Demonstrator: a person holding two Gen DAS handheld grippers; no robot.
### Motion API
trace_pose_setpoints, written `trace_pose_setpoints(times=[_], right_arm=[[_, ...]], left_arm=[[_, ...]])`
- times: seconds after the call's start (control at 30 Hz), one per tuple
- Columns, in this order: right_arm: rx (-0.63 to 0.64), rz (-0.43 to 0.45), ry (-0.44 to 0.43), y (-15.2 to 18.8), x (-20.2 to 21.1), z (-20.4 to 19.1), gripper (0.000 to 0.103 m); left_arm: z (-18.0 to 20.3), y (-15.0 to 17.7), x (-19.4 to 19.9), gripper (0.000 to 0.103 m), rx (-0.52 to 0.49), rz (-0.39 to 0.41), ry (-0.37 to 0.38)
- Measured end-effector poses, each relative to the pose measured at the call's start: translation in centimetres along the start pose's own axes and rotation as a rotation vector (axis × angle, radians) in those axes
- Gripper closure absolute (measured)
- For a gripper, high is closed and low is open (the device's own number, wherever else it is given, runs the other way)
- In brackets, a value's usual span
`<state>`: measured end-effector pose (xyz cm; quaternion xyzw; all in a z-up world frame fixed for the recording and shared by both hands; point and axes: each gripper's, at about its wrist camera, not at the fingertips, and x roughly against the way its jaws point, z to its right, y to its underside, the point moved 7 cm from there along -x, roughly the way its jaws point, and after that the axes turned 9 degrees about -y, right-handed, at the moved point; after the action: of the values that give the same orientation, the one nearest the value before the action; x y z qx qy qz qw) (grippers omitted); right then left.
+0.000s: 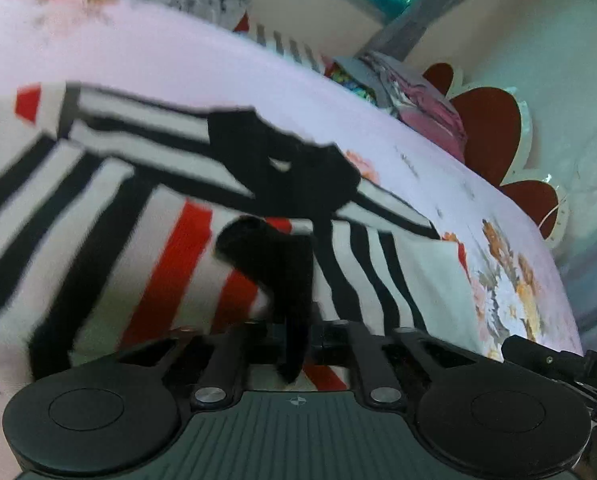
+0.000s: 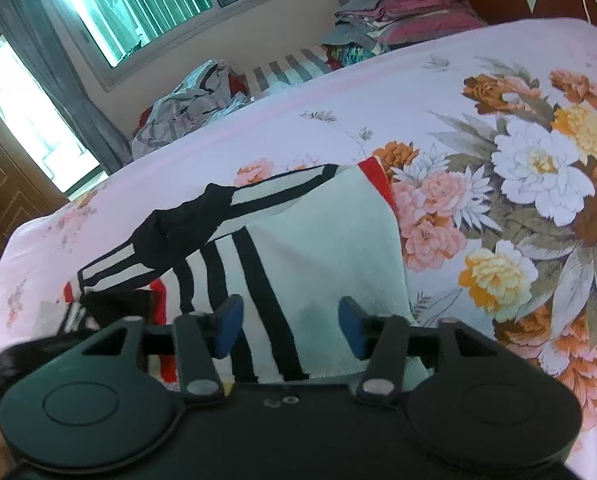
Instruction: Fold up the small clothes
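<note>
A small garment [image 1: 98, 216] with black, white and red stripes lies spread on the pink floral bedsheet [image 1: 178, 60]. Its black trim [image 1: 286, 176] is bunched across the middle. A strip of that trim [image 1: 294, 300] rises off the cloth and hangs down between the narrow jaws of my left gripper [image 1: 296, 340]. The jaws stand slightly apart around it, and motion blur hides the pads. My right gripper [image 2: 290, 330] hovers open over the garment's [image 2: 322, 248] plain white part, its blue pads [image 2: 228, 328] wide apart with nothing between them.
Heaps of unfolded clothes [image 2: 186, 108] and a folded stack [image 2: 402, 16] sit along the bed's far edge. A red and white scalloped headboard [image 1: 490, 128] is at the right. Windows [image 2: 146, 4] and a wooden door [image 2: 2, 208] lie beyond. Bare flowered sheet [image 2: 518, 168] extends to the garment's right.
</note>
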<state>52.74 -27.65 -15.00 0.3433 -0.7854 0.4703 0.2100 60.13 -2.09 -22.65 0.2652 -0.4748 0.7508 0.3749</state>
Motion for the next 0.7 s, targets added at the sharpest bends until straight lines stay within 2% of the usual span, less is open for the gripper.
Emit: trace_pose_setpoints(times=[0.07,0.13,0.23,0.27,0.37,0.43,0.47,0.5,0.53,0.57,0.63,0.7], right_arm=[[0.007,-0.006,-0.025,0.0,-0.2,-0.4,0.045],[0.016,-0.018,-0.047,0.1,-0.8,-1.1,0.045],[0.029,-0.047,-0.089,0.4,-2.5,-2.9,0.045],[0.04,-0.059,-0.111,0.6,-3.1,-3.8,0.045],[0.095,-0.103,-0.156,1.3,-5.0,-6.6,0.045],[0.145,-0.139,-0.181,1.9,-6.3,-8.5,0.044],[0.184,-0.152,-0.179,2.1,-6.9,-9.5,0.043],[0.218,-0.156,-0.166,2.3,-7.4,-10.1,0.043],[0.268,-0.156,-0.116,2.4,-8.1,-10.7,0.041],[0.301,-0.155,-0.073,2.4,-8.6,-10.9,0.041],[0.345,-0.129,0.0,2.0,-9.0,-11.0,0.042],[0.325,-0.106,0.024,1.5,-9.0,-10.3,0.042]], left_arm=[[-0.3,2.2,2.9,0.037,0.012,0.05,0.032],[-0.6,1.9,4.6,0.024,-0.007,0.099,-0.002],[-3.4,1.8,9.3,0.024,-0.013,0.161,0.018],[-4.6,2.1,10.9,0.024,-0.025,0.18,-0.001],[-9.0,2.6,14.9,0.024,-0.069,0.233,-0.14],[-12.0,3.5,16.4,0.024,-0.06,0.238,-0.214],[-13.6,4.0,16.8,0.028,-0.05,0.233,-0.258],[-14.9,4.4,16.7,0.032,-0.043,0.212,-0.297],[-15.8,4.7,16.4,0.041,-0.044,0.188,-0.322],[-16.3,4.8,16.0,0.043,-0.05,0.174,-0.335],[-16.8,4.6,15.1,0.043,-0.065,0.164,-0.347],[-16.8,4.3,14.0,0.043,-0.078,0.167,-0.357]])
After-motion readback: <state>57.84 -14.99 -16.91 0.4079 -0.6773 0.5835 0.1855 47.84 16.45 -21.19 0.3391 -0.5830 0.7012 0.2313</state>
